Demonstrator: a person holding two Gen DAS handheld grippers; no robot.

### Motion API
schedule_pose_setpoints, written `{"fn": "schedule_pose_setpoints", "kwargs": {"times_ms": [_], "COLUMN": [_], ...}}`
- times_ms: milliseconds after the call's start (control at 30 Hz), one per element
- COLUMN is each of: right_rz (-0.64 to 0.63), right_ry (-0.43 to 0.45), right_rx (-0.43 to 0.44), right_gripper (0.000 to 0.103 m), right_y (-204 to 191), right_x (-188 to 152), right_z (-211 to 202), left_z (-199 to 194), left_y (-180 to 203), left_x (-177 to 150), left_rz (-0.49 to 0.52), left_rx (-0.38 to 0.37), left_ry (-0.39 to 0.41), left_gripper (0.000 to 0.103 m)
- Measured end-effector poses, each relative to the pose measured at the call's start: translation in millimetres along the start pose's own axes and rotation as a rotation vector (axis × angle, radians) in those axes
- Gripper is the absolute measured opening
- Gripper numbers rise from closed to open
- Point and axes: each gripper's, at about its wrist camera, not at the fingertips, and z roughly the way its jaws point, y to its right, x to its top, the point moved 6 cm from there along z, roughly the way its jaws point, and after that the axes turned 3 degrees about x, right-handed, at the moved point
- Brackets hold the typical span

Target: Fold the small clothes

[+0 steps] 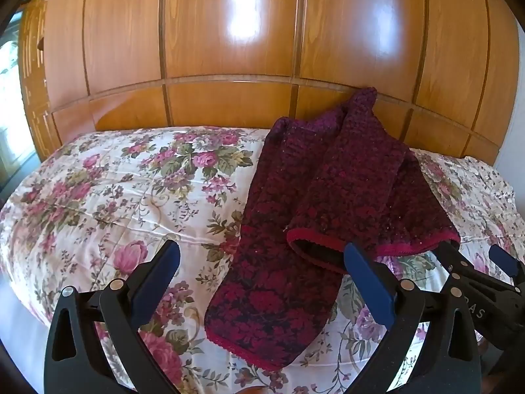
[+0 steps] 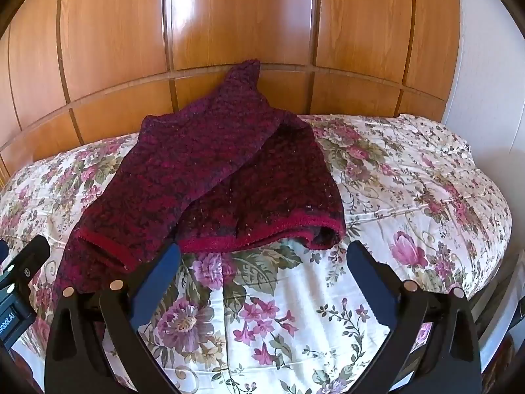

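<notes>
A dark red and purple knitted garment (image 1: 315,197) lies on the floral bedspread (image 1: 115,190), partly folded, its far end leaning on the wooden headboard. Two red-trimmed cuffs lie at its near side. My left gripper (image 1: 262,256) is open, hovering above the garment's near part, right finger beside the folded cuff. My right gripper (image 2: 262,256) is open and empty above the bedspread (image 2: 410,180), just in front of the garment's (image 2: 213,170) red hem. The right gripper also shows in the left wrist view (image 1: 475,259). The left gripper's edge shows in the right wrist view (image 2: 19,272).
A glossy wooden headboard (image 1: 229,105) rises behind the bed. A white wall (image 2: 485,75) stands at the right. The bed's edge falls off at the left (image 1: 13,295) and at the right (image 2: 505,279).
</notes>
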Motion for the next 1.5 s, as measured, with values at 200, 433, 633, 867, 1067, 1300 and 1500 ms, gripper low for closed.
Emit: {"fn": "schedule_pose_setpoints", "kwargs": {"times_ms": [200, 433, 633, 867, 1067, 1300, 1500], "right_rz": [-0.004, -0.004, -0.003, 0.006, 0.006, 0.009, 0.011], "right_ry": [-0.014, -0.017, -0.02, -0.031, -0.032, -0.032, -0.034], "right_rx": [0.014, 0.014, 0.017, 0.023, 0.024, 0.026, 0.028], "right_gripper": [0.101, 0.101, 0.101, 0.101, 0.101, 0.101, 0.101], "right_y": [-0.8, -2.3, -3.5, -0.1, 1.0, 1.4, 1.2], "right_x": [-0.8, -0.1, -2.0, -3.4, -4.1, -4.7, -5.6], "right_z": [1.6, 1.1, 0.4, 2.0, 2.4, 3.5, 3.8], "left_z": [11.0, 9.0, 9.4, 9.6, 8.4, 7.0, 7.4], "left_y": [-1.4, -2.0, -1.8, -1.2, -1.6, -2.7, -5.3], "left_x": [-3.8, -2.8, -0.6, -0.2, -0.7, -2.3, -4.8], "left_rz": [0.007, 0.009, 0.006, 0.008, 0.009, 0.009, 0.005], "left_rx": [0.008, 0.015, 0.016, 0.016, 0.016, 0.015, 0.017], "left_ry": [-0.012, -0.007, -0.011, -0.012, -0.016, -0.016, -0.021], "left_gripper": [0.099, 0.099, 0.099, 0.099, 0.099, 0.099, 0.099]}}
